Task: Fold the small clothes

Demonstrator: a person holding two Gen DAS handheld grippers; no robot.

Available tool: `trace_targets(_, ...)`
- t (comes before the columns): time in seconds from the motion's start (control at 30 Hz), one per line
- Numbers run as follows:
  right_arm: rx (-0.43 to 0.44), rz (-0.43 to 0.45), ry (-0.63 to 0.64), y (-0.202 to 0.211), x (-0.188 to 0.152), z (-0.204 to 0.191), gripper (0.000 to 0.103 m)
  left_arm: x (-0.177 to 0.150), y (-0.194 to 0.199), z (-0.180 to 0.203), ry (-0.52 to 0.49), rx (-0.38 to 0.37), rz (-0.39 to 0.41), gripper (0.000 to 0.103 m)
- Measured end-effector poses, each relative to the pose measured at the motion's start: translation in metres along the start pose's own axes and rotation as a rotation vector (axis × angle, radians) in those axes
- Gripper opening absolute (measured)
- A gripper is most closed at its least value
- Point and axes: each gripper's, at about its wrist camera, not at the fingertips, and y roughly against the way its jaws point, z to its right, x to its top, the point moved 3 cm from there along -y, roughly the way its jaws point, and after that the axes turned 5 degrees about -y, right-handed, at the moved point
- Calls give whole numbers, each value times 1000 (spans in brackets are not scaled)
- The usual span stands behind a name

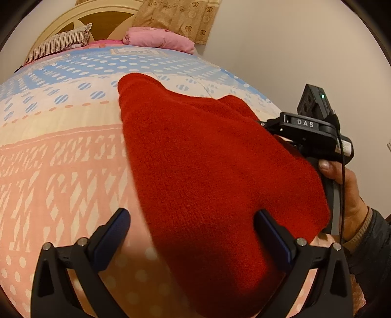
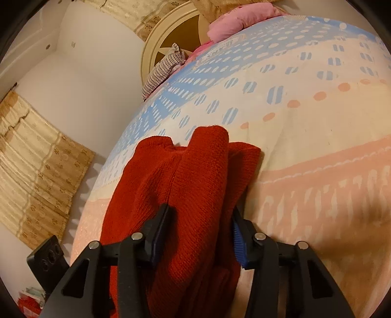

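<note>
A red knitted garment lies on the patterned bedspread, partly folded and bunched. My left gripper is open, its fingers spread wide over the garment's near edge, holding nothing. In the left wrist view the right gripper's body is at the garment's right side, its fingers hidden behind the cloth. In the right wrist view my right gripper is shut on a thick fold of the red garment, which rises between the two fingers.
The bedspread covers the bed. A striped pillow and a pink blanket lie at the headboard. A beige curtain hangs by the wall left of the bed.
</note>
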Motion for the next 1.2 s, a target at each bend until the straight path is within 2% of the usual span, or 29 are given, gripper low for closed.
trace_targets(0.1, 6, 6, -15, 2, -1, 3, 39, 0, 1, 1, -2, -22, 3, 103)
trace_targets(0.23, 18, 52, 44, 11, -5, -8, 30, 0, 3, 3, -15, -48, 7, 93)
trace_targets(0.37, 39, 95, 64, 19, -6, -12, 28, 0, 3, 10, -46, -38, 2, 85)
trace_targets(0.47, -15, 74, 57, 12, -5, -9, 28, -1, 4, 12, -54, -28, -5, 79)
trace_targets(0.57, -39, 64, 56, 9, -6, -9, 28, 1, 7, 9, -30, -40, -7, 69)
trace_targets(0.63, -34, 72, 52, 11, -6, -8, 28, 2, 9, 7, -16, -46, -6, 59)
trace_targets(0.73, -54, 98, 56, 15, -7, -10, 28, 3, 15, 9, -22, -30, 14, 47)
trace_targets(0.9, -46, 139, 42, 25, -16, -18, 27, 1, 25, 14, -41, 0, 29, 41)
trace_targets(1.2, 30, 150, 53, 38, -36, -44, 26, -5, 61, 11, -21, 5, 78, 39)
